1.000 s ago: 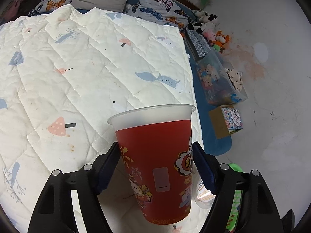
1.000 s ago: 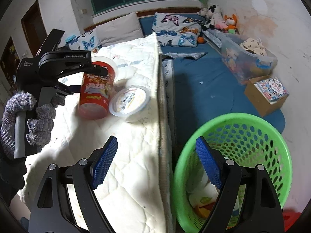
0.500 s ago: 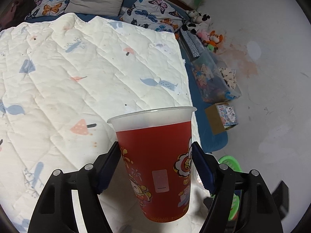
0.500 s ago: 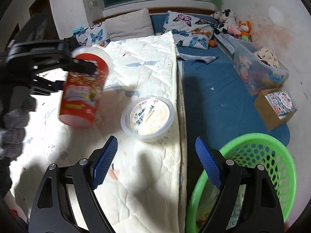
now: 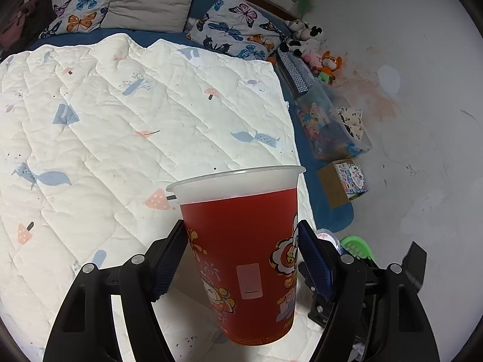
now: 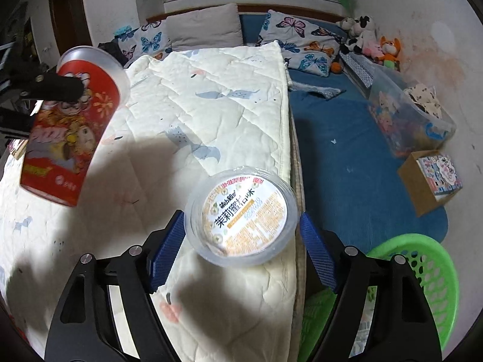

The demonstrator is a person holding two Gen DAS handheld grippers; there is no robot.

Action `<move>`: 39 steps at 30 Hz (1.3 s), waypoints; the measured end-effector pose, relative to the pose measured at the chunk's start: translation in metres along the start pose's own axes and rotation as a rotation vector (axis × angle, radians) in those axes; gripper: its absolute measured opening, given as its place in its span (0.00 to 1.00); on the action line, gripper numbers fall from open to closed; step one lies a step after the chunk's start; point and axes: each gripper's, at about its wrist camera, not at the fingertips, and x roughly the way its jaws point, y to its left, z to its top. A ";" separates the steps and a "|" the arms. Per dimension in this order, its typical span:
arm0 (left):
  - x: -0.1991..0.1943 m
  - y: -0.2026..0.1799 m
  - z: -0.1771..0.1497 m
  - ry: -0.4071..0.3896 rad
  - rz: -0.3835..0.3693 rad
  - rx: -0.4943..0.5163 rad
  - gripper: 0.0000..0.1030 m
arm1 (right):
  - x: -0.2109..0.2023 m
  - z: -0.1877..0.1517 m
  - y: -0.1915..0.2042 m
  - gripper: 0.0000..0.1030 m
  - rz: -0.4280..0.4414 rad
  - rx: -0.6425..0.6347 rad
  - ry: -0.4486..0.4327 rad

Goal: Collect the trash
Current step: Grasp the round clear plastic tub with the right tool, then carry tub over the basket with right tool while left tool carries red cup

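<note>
My left gripper [image 5: 241,241] is shut on a red printed plastic cup [image 5: 238,211], with its blue pads pressed on both sides below the clear rim. In the right wrist view the same cup [image 6: 69,138] hangs tilted above the quilt at the left. A round clear tub with a printed lid [image 6: 241,211] lies on the white quilt [image 6: 211,105] near the bed's right edge. My right gripper [image 6: 241,220] straddles the tub and its jaws are closing, the pads close beside the rim with no visible squeeze. A green perforated basket [image 6: 422,259] stands on the floor at the lower right.
The bed edge drops to a blue floor mat [image 6: 347,138] right of the tub. A cardboard box [image 6: 428,178], a clear bin of toys [image 6: 407,114] and plush toys [image 6: 365,36] line the wall. Butterfly pillows [image 6: 302,30] lie at the head of the bed.
The left gripper has raised the red cup off the quilt. The right gripper has swung left from over the green basket to the lidded tub, and its jaws have narrowed.
</note>
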 end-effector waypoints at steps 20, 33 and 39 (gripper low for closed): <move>-0.008 -0.024 -0.027 0.029 -0.030 0.065 0.69 | -0.053 -0.026 -0.001 0.63 -0.004 0.048 -0.053; -0.009 -0.095 -0.062 0.063 -0.116 0.191 0.69 | -0.118 -0.087 -0.072 0.63 -0.148 0.193 -0.047; -0.004 -0.125 -0.077 0.086 -0.139 0.238 0.69 | -0.124 -0.118 -0.105 0.63 -0.194 0.273 -0.023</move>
